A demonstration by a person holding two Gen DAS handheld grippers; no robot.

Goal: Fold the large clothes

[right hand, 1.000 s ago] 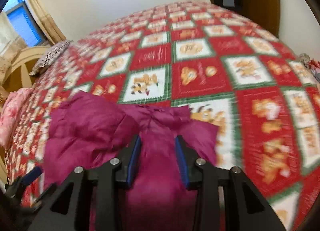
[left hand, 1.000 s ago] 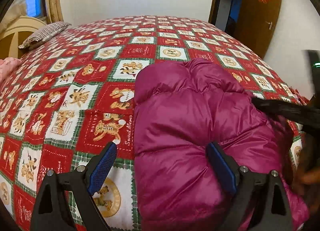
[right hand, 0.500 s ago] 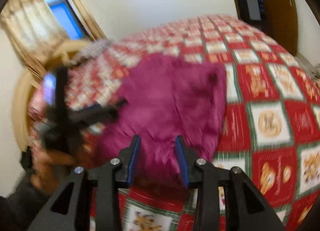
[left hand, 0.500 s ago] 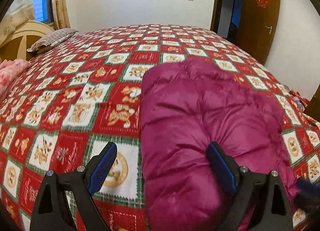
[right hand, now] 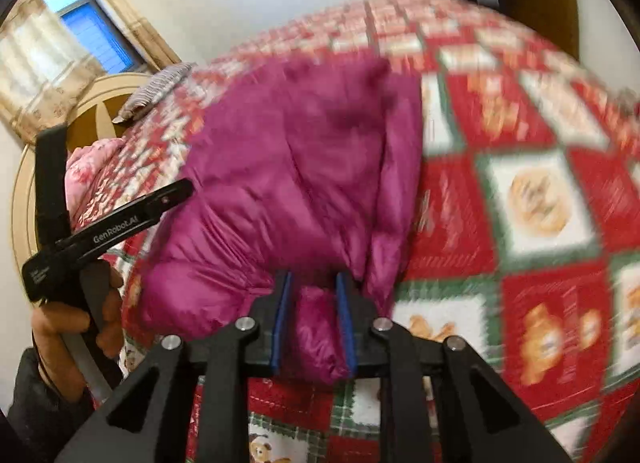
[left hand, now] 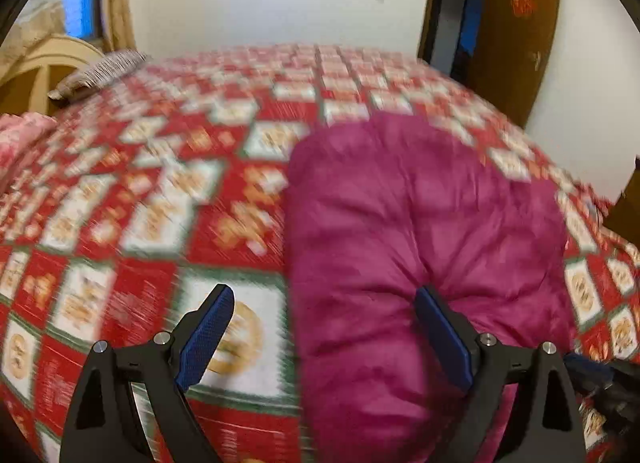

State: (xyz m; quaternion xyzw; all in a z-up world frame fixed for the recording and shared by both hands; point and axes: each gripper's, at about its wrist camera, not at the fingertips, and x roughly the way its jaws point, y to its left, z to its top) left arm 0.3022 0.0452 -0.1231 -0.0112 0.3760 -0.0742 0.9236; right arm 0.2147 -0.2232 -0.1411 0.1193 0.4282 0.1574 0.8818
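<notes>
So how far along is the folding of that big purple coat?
Mostly done, it seems: the magenta puffer jacket lies on the patchwork bedspread as a compact bundle, no sleeves sticking out. In hand: the right tongs pinch a fold at its near edge, while the left tongs gape open astride its left edge, gripping nothing. Left: probably letting go and tidying the bundle, though motion blur hides the details.

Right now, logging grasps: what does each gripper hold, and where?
The right gripper pinches the magenta puffer jacket at its near edge fold; the left gripper is open, holding nothing.
</notes>
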